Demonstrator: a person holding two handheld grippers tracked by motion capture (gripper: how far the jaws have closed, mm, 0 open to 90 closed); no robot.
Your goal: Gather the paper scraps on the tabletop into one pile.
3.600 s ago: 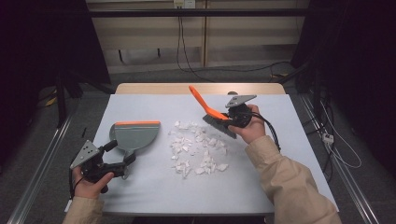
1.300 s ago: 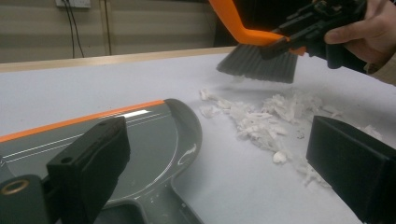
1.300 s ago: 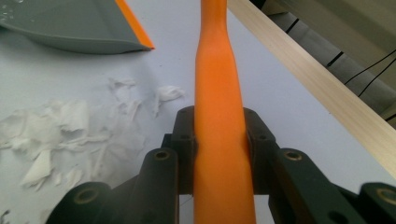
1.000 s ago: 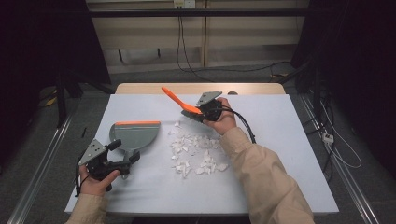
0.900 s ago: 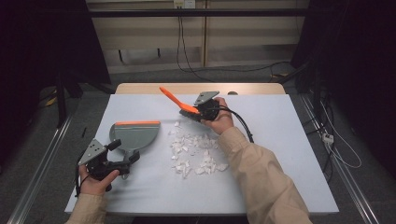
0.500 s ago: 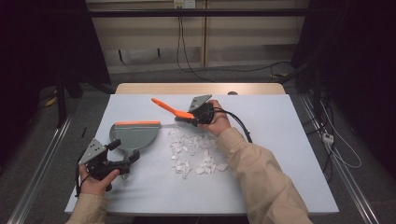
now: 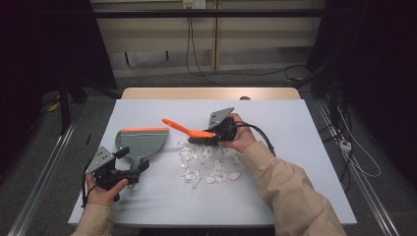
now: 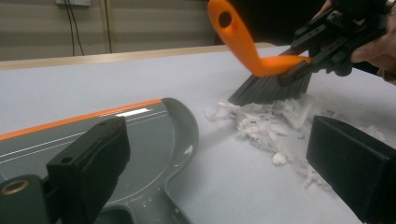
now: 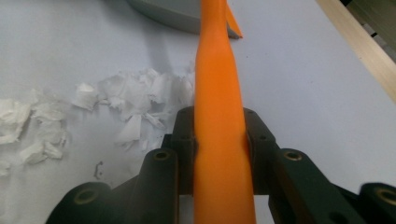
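Note:
A hand brush (image 7: 184, 129) with an orange handle and dark bristles is clamped in my right gripper (image 7: 206, 136), which is shut on the handle (image 9: 219, 116). Its bristles (image 8: 271, 88) rest at the far edge of a pile of white paper scraps (image 7: 206, 164). The grey dustpan (image 7: 142, 142), edged in orange, lies flat on the table to the left of the pile. My left gripper (image 7: 133, 160) sits at the dustpan's handle end. Its jaws stand wide apart around the handle, with the right one clear of it (image 8: 217, 140).
The pale tabletop (image 7: 295, 128) has bare room to the right and at the back. A wooden strip (image 7: 211, 93) runs along its far edge. Metal rails and cables lie on the floor on both sides.
My right gripper has carried the brush leftward toward the dustpan, dragging the far scraps with it. The left gripper and the dustpan have stayed put.

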